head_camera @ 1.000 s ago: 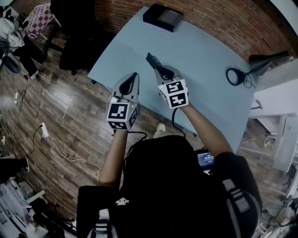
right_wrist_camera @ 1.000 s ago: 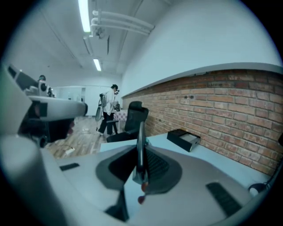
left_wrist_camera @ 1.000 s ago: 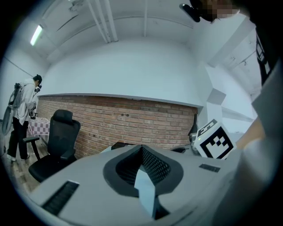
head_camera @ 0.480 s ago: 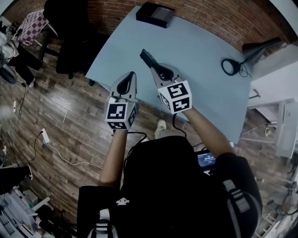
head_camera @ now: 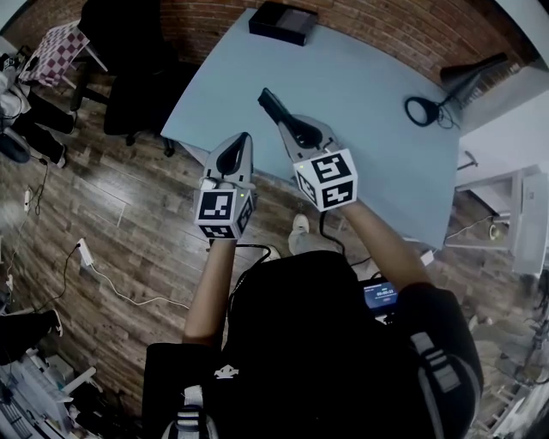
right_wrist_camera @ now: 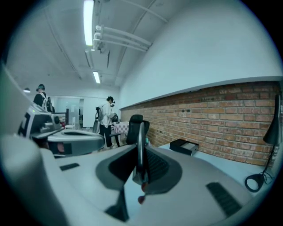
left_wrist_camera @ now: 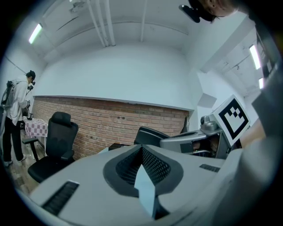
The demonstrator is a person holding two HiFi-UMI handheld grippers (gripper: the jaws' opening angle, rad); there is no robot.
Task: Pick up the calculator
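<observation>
The calculator (head_camera: 271, 105) is a thin dark slab held above the pale blue table (head_camera: 369, 86). My right gripper (head_camera: 288, 129) is shut on its near end, and its far end sticks out past the jaws. In the right gripper view the calculator (right_wrist_camera: 140, 141) shows edge-on, upright between the pads. My left gripper (head_camera: 243, 141) hangs just left of it, over the table's near edge, shut with nothing in it. From the left gripper view, its jaws (left_wrist_camera: 142, 148) meet at the tips, and the calculator (left_wrist_camera: 149, 136) juts from the right gripper (left_wrist_camera: 185, 140).
A black box (head_camera: 281, 22) lies at the table's far edge by the brick wall. A ring lamp (head_camera: 422, 111) stands at the right. A black office chair (head_camera: 129, 86) is left of the table on the wood floor. People stand in the background (right_wrist_camera: 106, 119).
My right gripper has risen toward the camera with the calculator still in it. The left gripper has shifted only slightly beside it.
</observation>
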